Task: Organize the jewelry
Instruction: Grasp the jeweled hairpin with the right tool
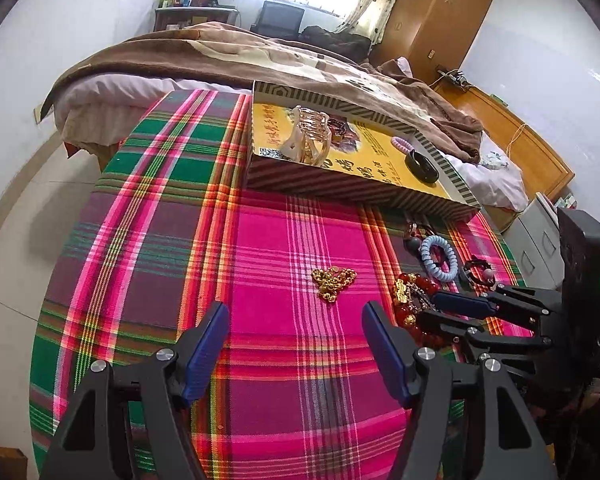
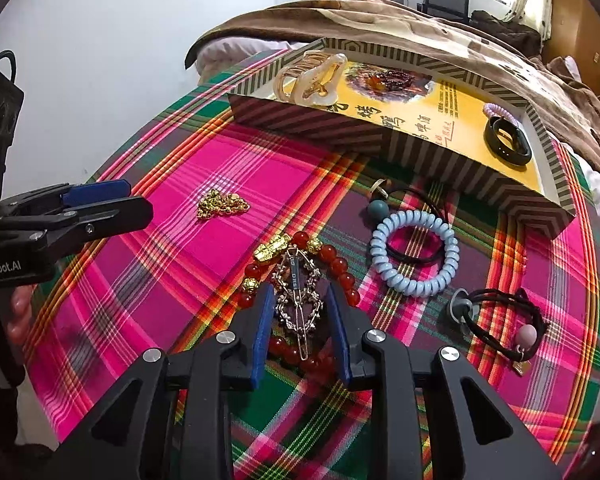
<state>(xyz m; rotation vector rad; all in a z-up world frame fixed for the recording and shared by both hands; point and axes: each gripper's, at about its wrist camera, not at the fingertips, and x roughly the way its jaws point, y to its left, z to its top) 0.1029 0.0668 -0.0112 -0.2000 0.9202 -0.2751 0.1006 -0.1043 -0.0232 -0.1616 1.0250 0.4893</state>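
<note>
My right gripper (image 2: 299, 290) points down over a silver hair clip (image 2: 300, 312) that lies on a red bead bracelet (image 2: 334, 260) with gold charms. Its blue pads stand close on either side of the clip, a thin gap showing, so it is open. My left gripper (image 1: 295, 308) hovers open over the plaid cloth with nothing between its fingers. A gold chain (image 1: 334, 282) lies heaped just beyond its tips. In the left wrist view the right gripper (image 1: 430, 308) sits low at the right, over the red bracelet (image 1: 416, 284). A striped box lid (image 2: 420, 152) at the back holds a hair claw (image 2: 312, 78), a black bangle (image 2: 506, 140) and a pink coil tie (image 2: 500, 112).
On the cloth to the right lie a light blue coil hair tie (image 2: 414, 258), a black hair tie with a pink bead (image 2: 504, 320), and a ring beside a teal bead (image 2: 378, 208). A bed with a brown blanket (image 1: 220, 56) stands behind the round table.
</note>
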